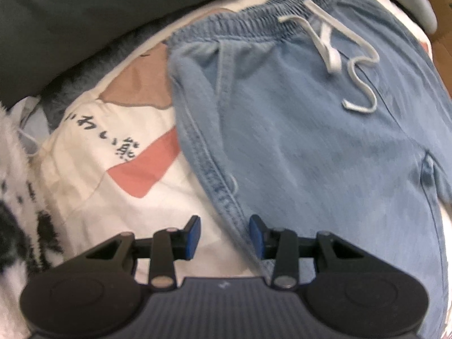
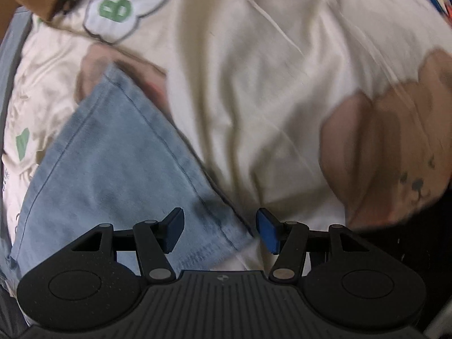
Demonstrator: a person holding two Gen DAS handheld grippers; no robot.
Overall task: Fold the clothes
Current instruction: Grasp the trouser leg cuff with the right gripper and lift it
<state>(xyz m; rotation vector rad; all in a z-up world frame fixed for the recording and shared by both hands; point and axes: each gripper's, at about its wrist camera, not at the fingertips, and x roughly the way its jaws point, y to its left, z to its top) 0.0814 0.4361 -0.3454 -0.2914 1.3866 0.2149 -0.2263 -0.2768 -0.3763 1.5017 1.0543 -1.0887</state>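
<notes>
The pale denim trousers [image 1: 310, 141] lie flat on the printed sheet [image 1: 93, 169], waistband at 12 o'clock. The left gripper [image 1: 224, 237] straddles their side seam and the right gripper [image 2: 220, 230] a hem corner at 9 o'clock — both jaws wide, holding nothing, seemingly placed for pinching.

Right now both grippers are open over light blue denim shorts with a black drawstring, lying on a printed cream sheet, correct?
Not quite: the drawstring is white, as the left wrist view shows. The rest stands: both grippers are open over the denim shorts on the printed cream sheet.
</notes>
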